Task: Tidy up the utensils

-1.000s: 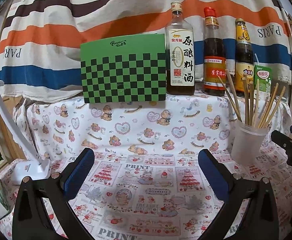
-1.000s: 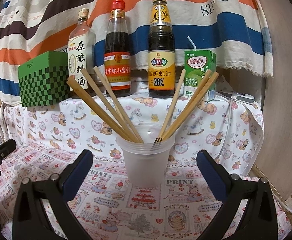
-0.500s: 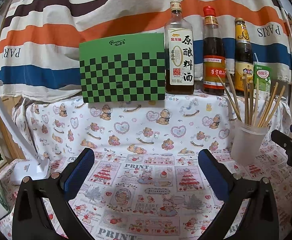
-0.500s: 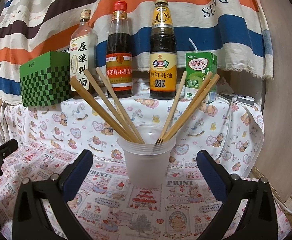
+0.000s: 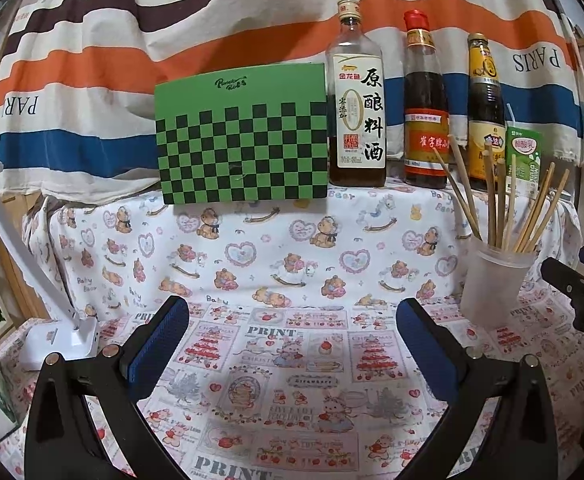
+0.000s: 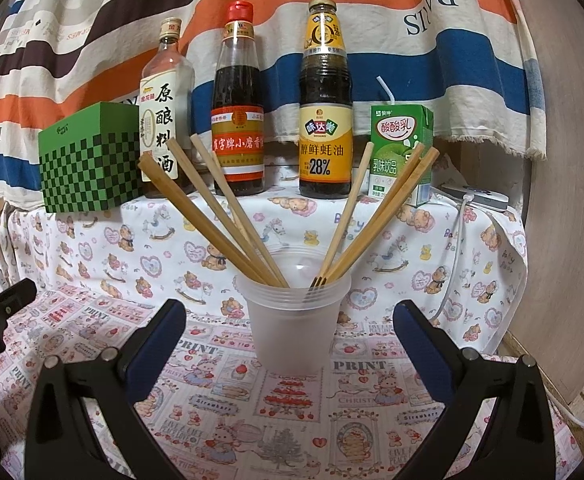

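A frosted plastic cup (image 6: 294, 320) stands on the printed cloth with several wooden chopsticks (image 6: 211, 216) fanned out of it. My right gripper (image 6: 289, 334) is open, its blue pads either side of the cup's base and a little nearer the camera. In the left wrist view the same cup (image 5: 492, 284) and chopsticks (image 5: 496, 204) stand at the right. My left gripper (image 5: 292, 334) is open over bare cloth, well to the left of the cup, holding nothing. The right gripper's black tip (image 5: 572, 284) shows at that view's right edge.
On a raised ledge behind stand a green checkered box (image 5: 243, 136), three sauce bottles (image 6: 237, 120) and a green drink carton (image 6: 402, 152). A white lamp base (image 5: 59, 340) sits at the left. A wooden panel (image 6: 564, 200) and a white cable (image 6: 458, 248) are at the right.
Both views have shifted very slightly; the cup sits a touch more centred between the right gripper's fingers. Both grippers remain open and nothing has been taken hold of.
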Motion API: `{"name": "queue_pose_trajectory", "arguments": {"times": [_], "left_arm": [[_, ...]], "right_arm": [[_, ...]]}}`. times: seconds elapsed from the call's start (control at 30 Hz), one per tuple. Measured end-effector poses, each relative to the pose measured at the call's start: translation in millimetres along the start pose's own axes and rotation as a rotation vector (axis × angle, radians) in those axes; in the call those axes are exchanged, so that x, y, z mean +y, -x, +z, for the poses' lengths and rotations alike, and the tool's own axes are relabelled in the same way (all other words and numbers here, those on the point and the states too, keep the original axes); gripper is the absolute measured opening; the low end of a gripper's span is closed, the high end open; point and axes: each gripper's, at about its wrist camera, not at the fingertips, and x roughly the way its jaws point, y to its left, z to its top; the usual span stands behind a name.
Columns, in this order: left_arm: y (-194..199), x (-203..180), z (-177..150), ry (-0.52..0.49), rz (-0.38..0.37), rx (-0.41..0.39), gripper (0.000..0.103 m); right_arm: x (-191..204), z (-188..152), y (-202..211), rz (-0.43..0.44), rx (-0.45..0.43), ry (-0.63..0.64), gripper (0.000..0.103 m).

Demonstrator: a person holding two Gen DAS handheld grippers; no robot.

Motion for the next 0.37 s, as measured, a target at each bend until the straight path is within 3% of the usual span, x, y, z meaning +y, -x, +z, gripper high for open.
{"name": "queue_pose_trajectory", "arguments": {"times": [0.37], "left_arm": [[0.4, 5.2, 0.1, 0.027, 0.002, -0.009, 0.103]], "right_arm": [[1.9, 0.3, 0.0, 0.003, -0.002, 0.011, 0.103]]}}
